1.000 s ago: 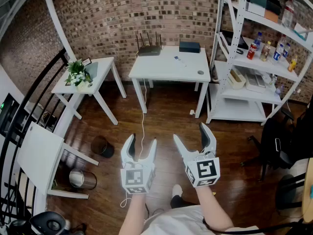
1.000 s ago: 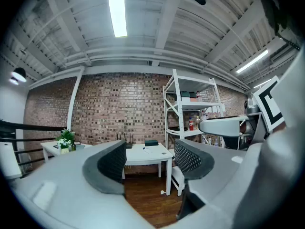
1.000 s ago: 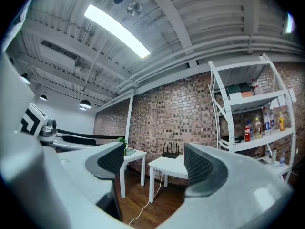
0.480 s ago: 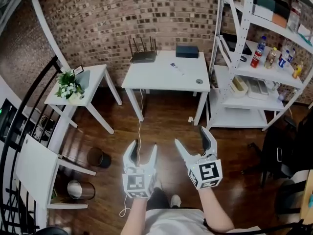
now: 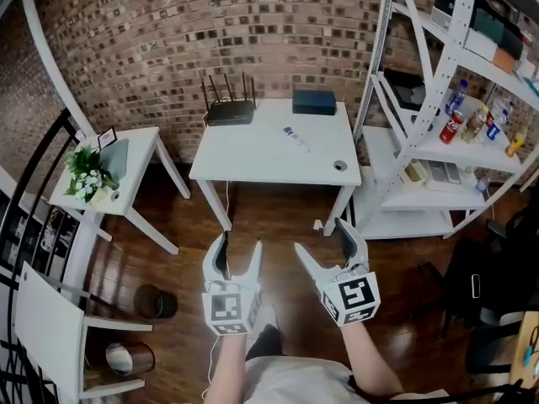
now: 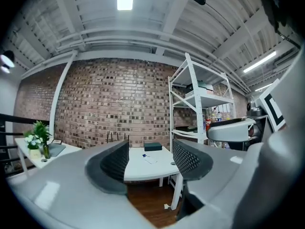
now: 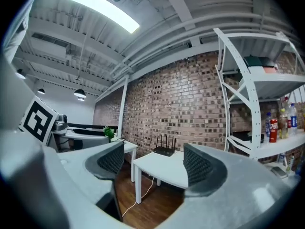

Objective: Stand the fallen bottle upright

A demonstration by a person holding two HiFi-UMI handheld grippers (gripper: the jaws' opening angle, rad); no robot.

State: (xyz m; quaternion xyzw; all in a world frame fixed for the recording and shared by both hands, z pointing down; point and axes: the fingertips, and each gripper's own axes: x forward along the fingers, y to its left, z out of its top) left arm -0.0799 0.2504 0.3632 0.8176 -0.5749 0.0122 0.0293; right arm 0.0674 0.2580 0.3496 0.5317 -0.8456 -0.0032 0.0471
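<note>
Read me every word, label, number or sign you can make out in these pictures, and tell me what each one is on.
No text is readable in any view.
Bottles on the shelf: labels too small to read.
Slip of paper on the white table: blue print, blurred.
Left tongs and right tongs: cubes bear black square patterns, no letters.

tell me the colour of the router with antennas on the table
Black; the router on the white table shows best in the head view.
</note>
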